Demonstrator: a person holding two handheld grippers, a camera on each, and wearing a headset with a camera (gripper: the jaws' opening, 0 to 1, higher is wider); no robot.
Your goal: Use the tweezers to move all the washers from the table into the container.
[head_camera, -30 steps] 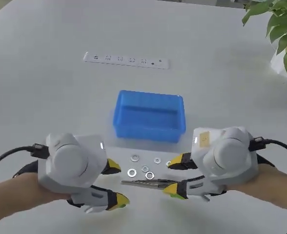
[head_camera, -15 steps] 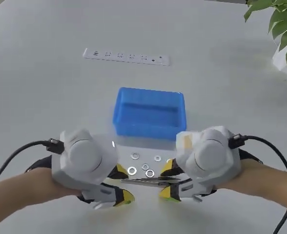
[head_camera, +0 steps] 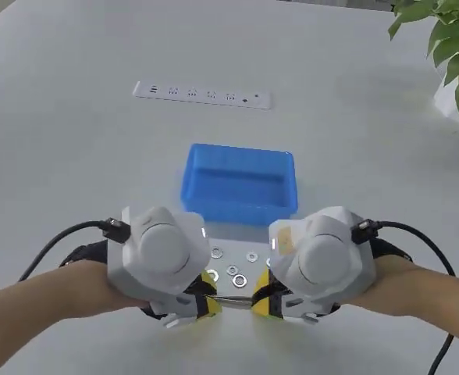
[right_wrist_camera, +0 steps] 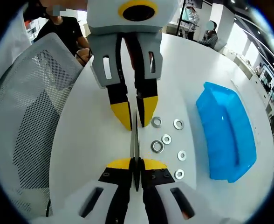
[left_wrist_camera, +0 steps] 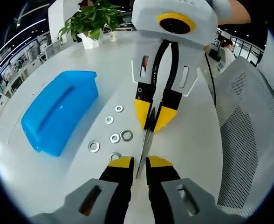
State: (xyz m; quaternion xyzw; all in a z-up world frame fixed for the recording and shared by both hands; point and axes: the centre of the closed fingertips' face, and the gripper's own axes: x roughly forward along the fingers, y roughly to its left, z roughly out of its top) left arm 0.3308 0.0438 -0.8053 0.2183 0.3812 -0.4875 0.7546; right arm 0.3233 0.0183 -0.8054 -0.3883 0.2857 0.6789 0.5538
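container [head_camera: 240, 187]: blue, open-topped, standing on the white bench [head_camera: 73, 156]; every place below is given against it
washers [left_wrist_camera: 114, 138]: six, lying flat and loose on the bench just beside the container's long side nearest the person; close together, apart from its wall
tweezers [right_wrist_camera: 136, 140]: on the far side of the washers from the container, running roughly along its long side; one end sits in each hand-held gripper
right hand-held gripper [right_wrist_camera: 136, 164]: jaws closed on the broader end of the tweezers, level with the container's right end but nearer the person
left hand-held gripper [left_wrist_camera: 139, 163]: facing the right one, jaws astride the pointed end of the tweezers with a thin gap showing – I cannot tell whether they pinch it
power strip [head_camera: 202, 94]: white, flat on the bench beyond the container, well apart from it
plant [head_camera: 448, 39]: green leaves beyond the container and to its right – at the bench's far corner
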